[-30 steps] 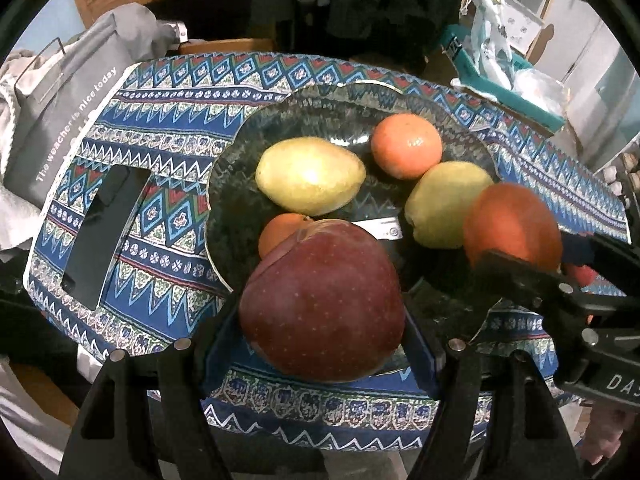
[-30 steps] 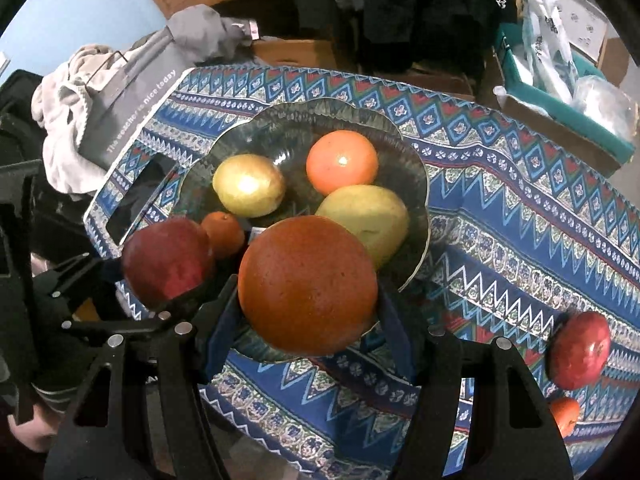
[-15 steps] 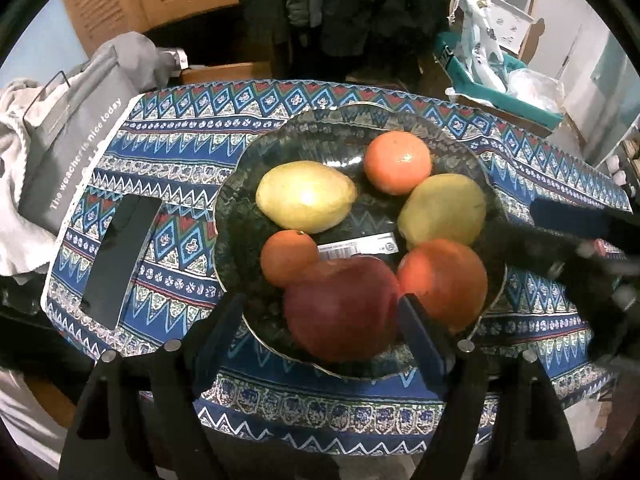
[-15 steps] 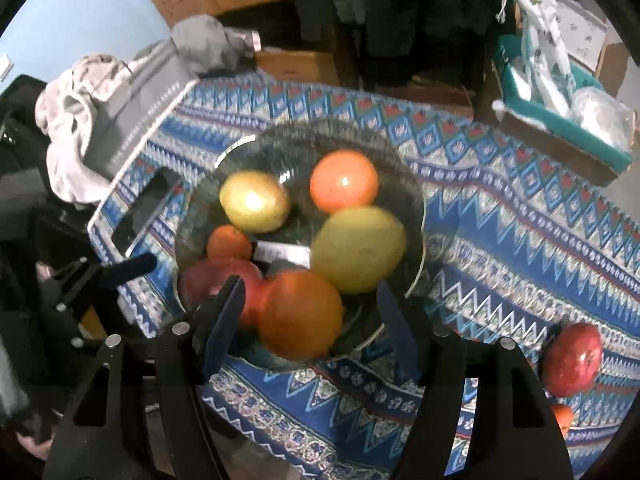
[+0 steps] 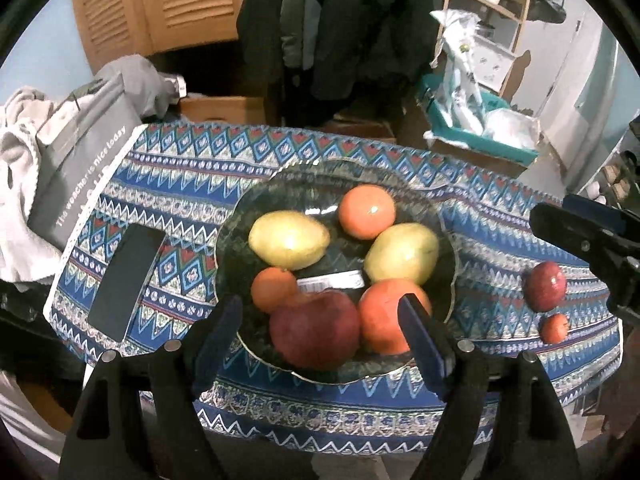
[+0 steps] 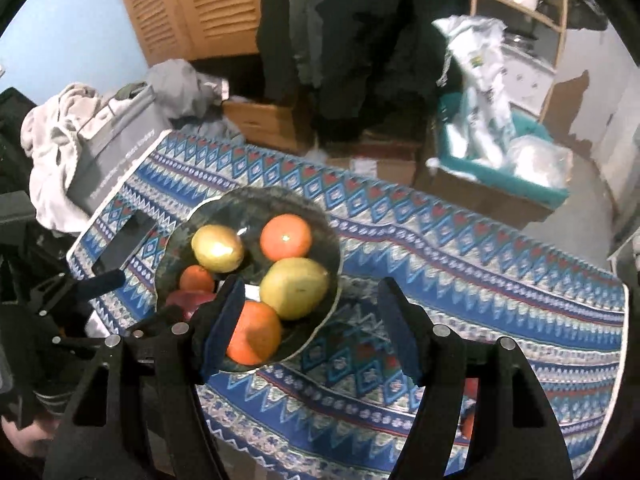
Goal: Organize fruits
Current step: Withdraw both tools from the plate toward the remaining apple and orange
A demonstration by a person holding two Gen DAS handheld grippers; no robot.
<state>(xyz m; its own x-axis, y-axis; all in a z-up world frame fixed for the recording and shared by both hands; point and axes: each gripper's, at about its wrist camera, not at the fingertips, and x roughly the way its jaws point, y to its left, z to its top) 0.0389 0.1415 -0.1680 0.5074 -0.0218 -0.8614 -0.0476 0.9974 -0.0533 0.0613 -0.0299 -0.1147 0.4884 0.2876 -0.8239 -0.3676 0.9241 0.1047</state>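
Observation:
A dark glass bowl (image 5: 448, 236) on the patterned cloth holds several fruits: a red apple (image 5: 314, 334), a large orange (image 5: 386, 316), two yellow-green pears (image 5: 288, 240), an orange (image 5: 366, 211) and a small tangerine (image 5: 274, 288). My left gripper (image 5: 320, 332) is open and empty, held back above the bowl's near rim. My right gripper (image 6: 310, 320) is open and empty above the bowl's (image 6: 332, 256) right side. A red apple (image 5: 545, 286) and a small tangerine (image 5: 554, 328) lie on the cloth to the right.
A black phone (image 5: 124, 280) lies on the cloth left of the bowl. A grey bag (image 5: 80, 168) and crumpled clothes sit at the table's left end. Cardboard boxes and a teal bin (image 5: 476, 136) stand beyond the far edge.
Both grippers opened, leaving the red apple and the large orange in the bowl, then drew back and up. The right gripper moved away to the right.

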